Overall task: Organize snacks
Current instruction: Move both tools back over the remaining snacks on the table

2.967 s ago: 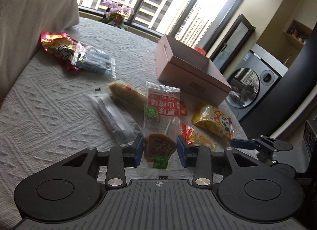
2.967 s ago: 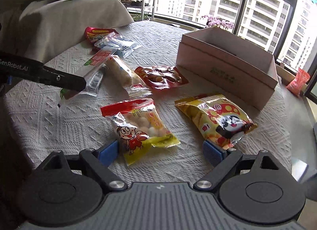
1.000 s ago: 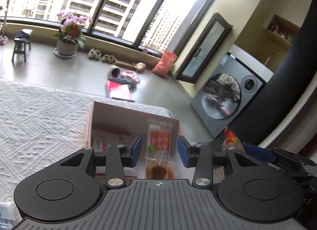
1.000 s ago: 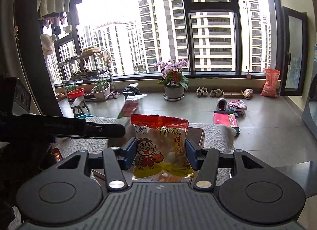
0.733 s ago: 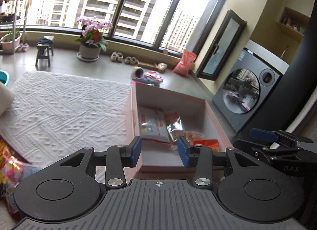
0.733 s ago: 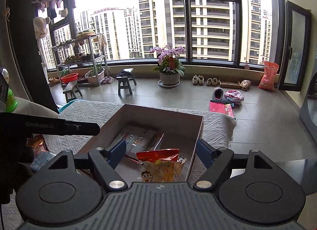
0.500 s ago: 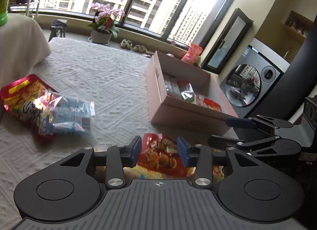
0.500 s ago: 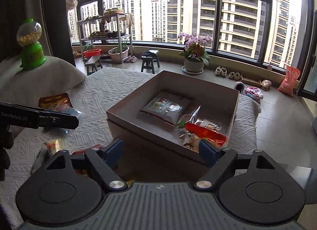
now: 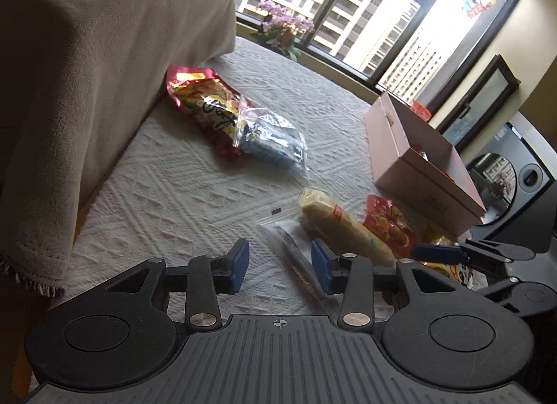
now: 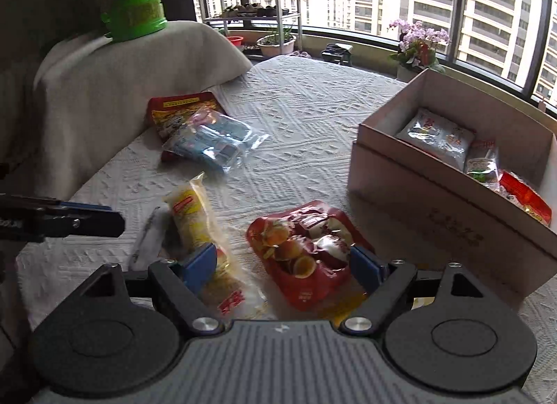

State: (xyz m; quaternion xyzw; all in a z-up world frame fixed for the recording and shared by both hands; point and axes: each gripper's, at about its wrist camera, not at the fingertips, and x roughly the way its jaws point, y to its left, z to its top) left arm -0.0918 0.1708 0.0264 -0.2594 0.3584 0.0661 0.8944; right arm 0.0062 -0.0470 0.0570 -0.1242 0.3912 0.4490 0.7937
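**Box part filled, five packets left**

Both grippers, left (image 9: 280, 266) and right (image 10: 283, 263), stand parted and empty. Box (image 10: 435, 202) holds several packets; red bag (image 10: 303, 247), yellow roll (image 10: 195, 216), clear sleeve (image 9: 296, 261), blue pack (image 10: 212, 142) and foil bag (image 9: 202, 104) await on the cloth.

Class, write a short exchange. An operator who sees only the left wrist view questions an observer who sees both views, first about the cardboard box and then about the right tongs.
Operator: From the left wrist view I can barely see into the box. What lies inside?
Observer: The box holds a white packet, a green-labelled packet and a red packet.
Operator: I see the right tongs only from the side. How do they stand?
Observer: The right tongs are open and empty, with the red pouch of round snacks showing between their pads.
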